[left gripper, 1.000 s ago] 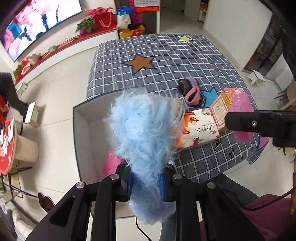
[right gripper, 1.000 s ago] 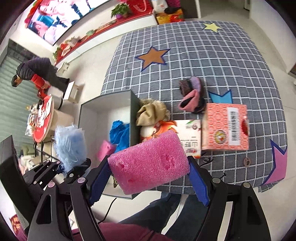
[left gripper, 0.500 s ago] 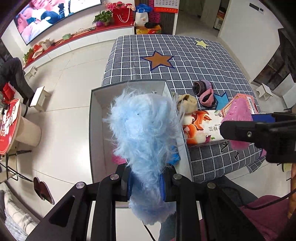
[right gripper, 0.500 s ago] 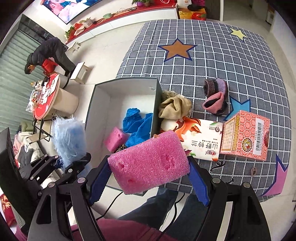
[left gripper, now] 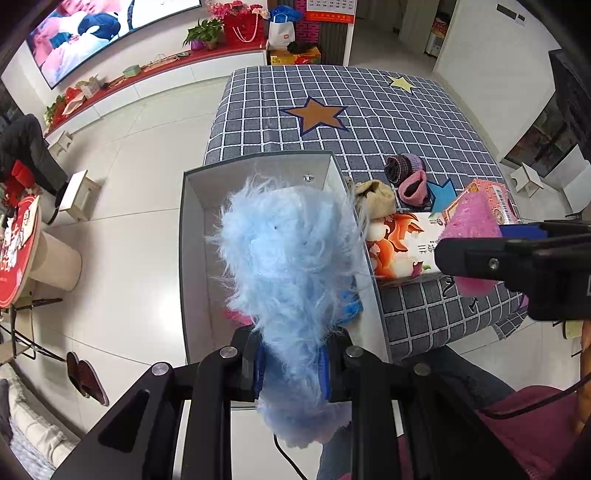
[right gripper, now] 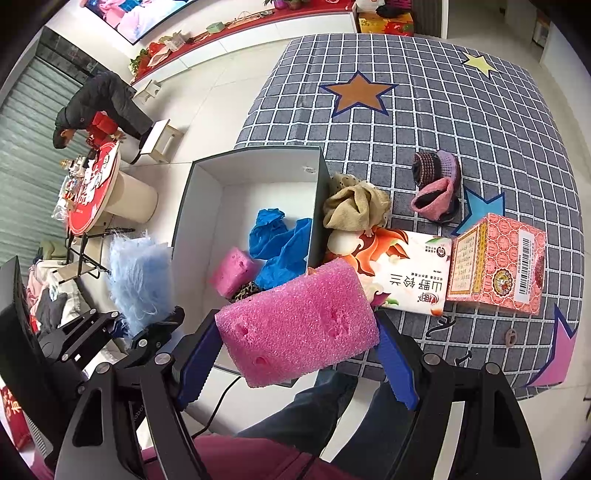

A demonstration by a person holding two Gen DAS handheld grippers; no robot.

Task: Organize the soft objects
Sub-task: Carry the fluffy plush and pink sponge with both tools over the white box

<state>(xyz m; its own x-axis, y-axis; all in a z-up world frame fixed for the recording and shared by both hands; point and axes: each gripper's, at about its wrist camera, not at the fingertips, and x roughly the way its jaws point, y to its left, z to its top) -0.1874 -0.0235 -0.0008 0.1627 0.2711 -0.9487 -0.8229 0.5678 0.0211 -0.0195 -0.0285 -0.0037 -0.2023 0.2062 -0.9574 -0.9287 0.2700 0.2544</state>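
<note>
Two fisheye cameras, one riding on each hand-held gripper, look steeply down from above the near edge of a checked tablecloth (left gripper: 369,122). The left wrist view peers along its fingers past a fluffy blue object (left gripper: 291,266) filling the centre of the frame, straight into an open grey box (left gripper: 192,229) beside the table. The right wrist view sits just to the right, close over a pink sponge (right gripper: 299,325), facing the same way. Both views share the box (right gripper: 199,199), the tablecloth (right gripper: 461,110), a tissue pack (right gripper: 410,273) and the wall-mounted screen (left gripper: 92,33); each also catches the other gripper at its edge.
</note>
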